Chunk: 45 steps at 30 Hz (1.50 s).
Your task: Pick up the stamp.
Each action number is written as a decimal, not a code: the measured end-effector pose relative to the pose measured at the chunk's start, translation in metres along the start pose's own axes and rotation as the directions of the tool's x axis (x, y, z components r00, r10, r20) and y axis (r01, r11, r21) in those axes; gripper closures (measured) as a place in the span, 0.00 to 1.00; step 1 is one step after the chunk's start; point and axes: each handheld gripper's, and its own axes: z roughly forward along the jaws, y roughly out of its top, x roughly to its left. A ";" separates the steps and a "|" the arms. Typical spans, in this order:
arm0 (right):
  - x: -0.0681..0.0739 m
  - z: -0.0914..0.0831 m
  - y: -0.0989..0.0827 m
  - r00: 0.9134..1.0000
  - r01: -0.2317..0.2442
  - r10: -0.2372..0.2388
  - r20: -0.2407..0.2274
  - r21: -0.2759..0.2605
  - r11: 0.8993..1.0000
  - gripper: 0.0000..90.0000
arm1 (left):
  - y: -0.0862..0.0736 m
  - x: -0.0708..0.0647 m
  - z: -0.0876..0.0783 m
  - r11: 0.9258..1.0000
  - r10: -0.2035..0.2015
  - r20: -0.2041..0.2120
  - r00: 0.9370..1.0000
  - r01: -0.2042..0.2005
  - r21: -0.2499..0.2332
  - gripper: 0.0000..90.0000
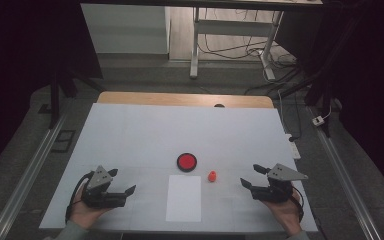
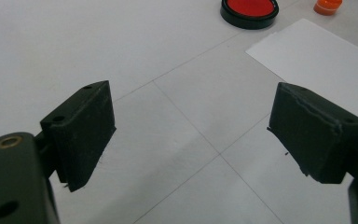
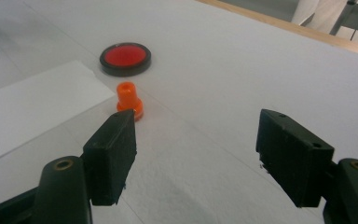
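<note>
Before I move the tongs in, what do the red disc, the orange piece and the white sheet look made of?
Red disc: matte red centre in a black rim, likely plastic. Orange piece: moulded plastic, slight sheen. White sheet: thin, flat, matte, probably paper.

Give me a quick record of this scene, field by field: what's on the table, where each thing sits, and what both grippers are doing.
surface: white table
ink pad: round, red, open, mid-table
stamp: small, orange, upright, right of the pad
paper: blank white sheet, near edge, in front of the pad
left gripper: open, holds nothing, left of paper
right gripper: open, holds nothing, right of stamp
</note>
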 end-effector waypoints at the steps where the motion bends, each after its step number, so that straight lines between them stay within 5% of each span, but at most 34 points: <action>1: 0.001 0.001 0.002 1.000 0.004 -0.004 -0.003 -0.003 1.000 0.32 | 0.000 0.000 0.001 1.000 0.000 0.000 1.000 0.000 0.002 0.16; 19: 0.014 0.022 0.019 0.998 0.021 -0.021 -0.057 -0.003 1.000 0.32 | -0.001 0.001 0.005 1.000 -0.003 -0.011 1.000 0.003 0.013 0.16; 35: 0.035 0.041 0.061 0.992 0.076 -0.076 -0.099 -0.009 0.997 0.33 | -0.002 0.000 0.008 1.000 -0.007 -0.013 1.000 0.007 0.015 0.17; 45: 0.045 0.057 0.051 0.987 0.057 -0.060 -0.147 -0.026 0.998 0.34 | -0.004 -0.001 0.010 1.000 0.002 -0.009 1.000 -0.002 0.023 0.17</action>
